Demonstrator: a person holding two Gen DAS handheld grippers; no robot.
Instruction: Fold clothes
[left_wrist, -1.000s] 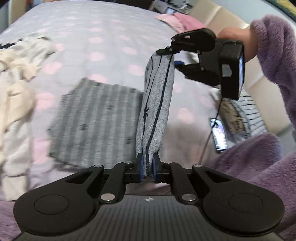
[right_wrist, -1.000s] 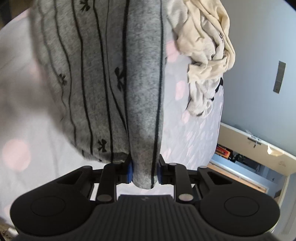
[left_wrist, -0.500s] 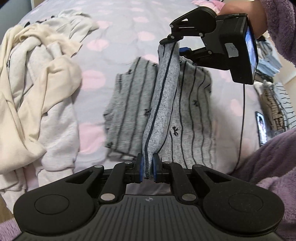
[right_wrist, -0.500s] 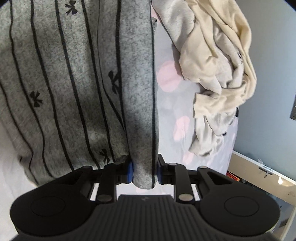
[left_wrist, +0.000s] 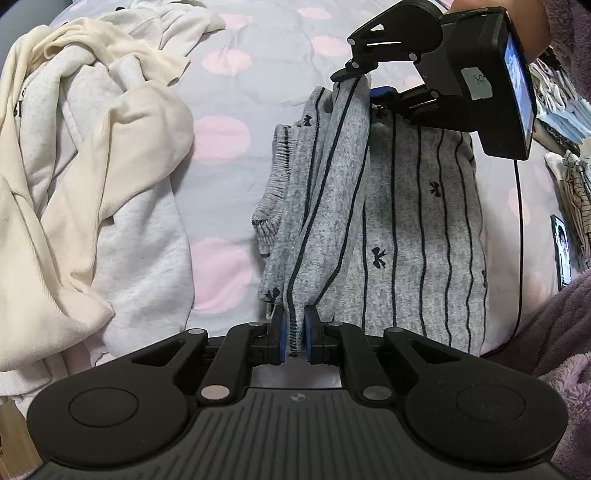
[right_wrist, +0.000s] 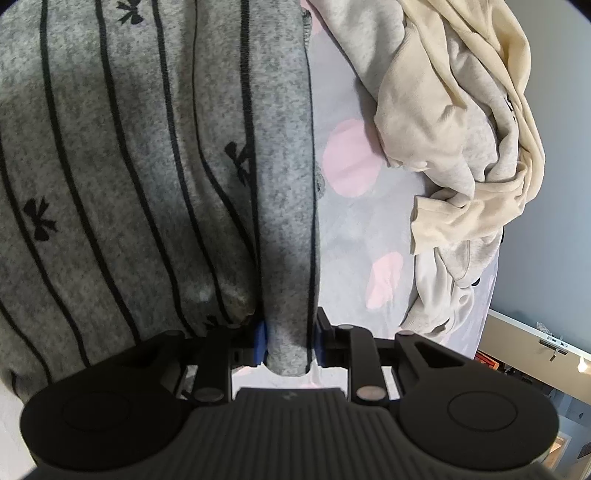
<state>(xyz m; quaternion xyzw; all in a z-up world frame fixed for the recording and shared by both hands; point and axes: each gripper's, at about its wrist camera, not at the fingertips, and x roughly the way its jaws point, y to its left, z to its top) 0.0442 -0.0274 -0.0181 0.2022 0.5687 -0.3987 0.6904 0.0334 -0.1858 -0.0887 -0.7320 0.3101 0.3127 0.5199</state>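
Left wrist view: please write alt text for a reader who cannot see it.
Both grippers pinch one edge of a grey striped garment with small bows: the left gripper at the near end, the right gripper at the far end, the rest lying on a dotted bedsheet. A heap of cream clothes lies to the left.
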